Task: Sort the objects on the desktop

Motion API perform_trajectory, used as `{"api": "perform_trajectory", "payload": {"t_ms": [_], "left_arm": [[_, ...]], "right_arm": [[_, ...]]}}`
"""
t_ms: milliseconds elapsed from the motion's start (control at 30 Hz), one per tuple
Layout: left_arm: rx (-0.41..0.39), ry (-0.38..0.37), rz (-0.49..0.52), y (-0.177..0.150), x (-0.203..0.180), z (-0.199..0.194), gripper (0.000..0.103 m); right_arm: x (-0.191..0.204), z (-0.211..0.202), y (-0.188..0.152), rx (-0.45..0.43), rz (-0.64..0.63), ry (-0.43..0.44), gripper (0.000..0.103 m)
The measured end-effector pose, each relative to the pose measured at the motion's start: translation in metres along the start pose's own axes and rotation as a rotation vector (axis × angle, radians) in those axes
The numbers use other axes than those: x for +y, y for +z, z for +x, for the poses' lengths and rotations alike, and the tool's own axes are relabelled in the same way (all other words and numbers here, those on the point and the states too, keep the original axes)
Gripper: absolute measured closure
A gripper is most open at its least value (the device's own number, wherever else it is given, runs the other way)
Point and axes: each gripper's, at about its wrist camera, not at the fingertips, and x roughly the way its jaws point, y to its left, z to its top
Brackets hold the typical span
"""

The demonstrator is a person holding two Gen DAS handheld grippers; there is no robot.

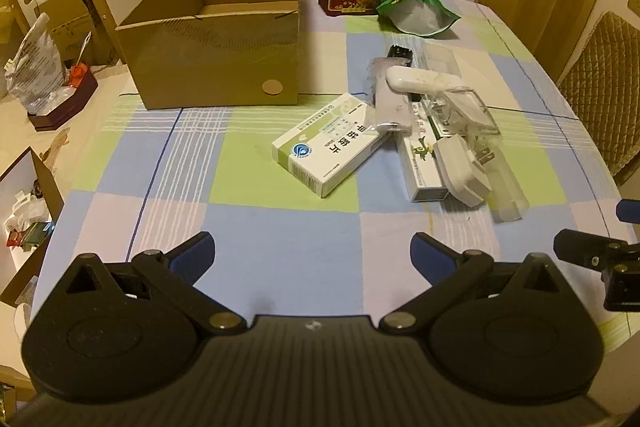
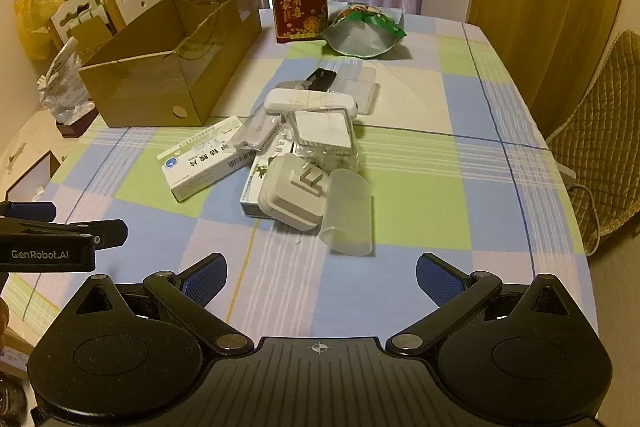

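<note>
left tongs: blue pads spread wide, nothing between them, hovering over the checked tablecloth short of the pile.
right tongs: spread just as wide, holding nothing, near the frosted cup.
left view only: the inside of the cardboard box, which is bare, and the right tool's black tip at the far right edge.
right view only: the cup's open mouth facing the camera, and the left tool's side with "genrobot.ai" printed on it.
counts: one cardboard box, one red carton, one green pouch, two medicine boxes, one white plug adapter, one frosted cup, one white stick-shaped device, one clear square case, one dark small object behind.
medicine box: lies flat left of the pile, long axis running from near-left to far-right.
second medicine box: long axis roughly toward the camera, partly under the adapter.
cup: on its side, at the pile's right end.
</note>
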Motion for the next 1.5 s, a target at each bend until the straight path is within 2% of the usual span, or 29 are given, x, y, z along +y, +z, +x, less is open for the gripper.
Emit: {"api": "perform_trajectory", "payload": {"t_ms": [333, 467, 867, 1500], "left_arm": [[-0.01, -0.018, -0.026, -0.001, 0.005, 0.001, 0.001], [0.024, -0.02, -0.032, 0.001, 0.007, 0.002, 0.001], [0.05, -0.05, -0.052, -0.002, 0.01, 0.001, 0.001], [0.026, -0.081, -0.099, -0.003, 0.017, -0.002, 0.001]], "right_arm": [[0.004, 0.006, -0.004, 0.013, -0.015, 0.002, 0.0], [0.004, 0.007, -0.006, 0.023, -0.015, -0.001, 0.0], [0.004, 0.01, -0.006, 0.04, -0.003, 0.011, 0.0], [0.006, 0.013, -0.005, 0.053, -0.003, 0.022, 0.0]]}}
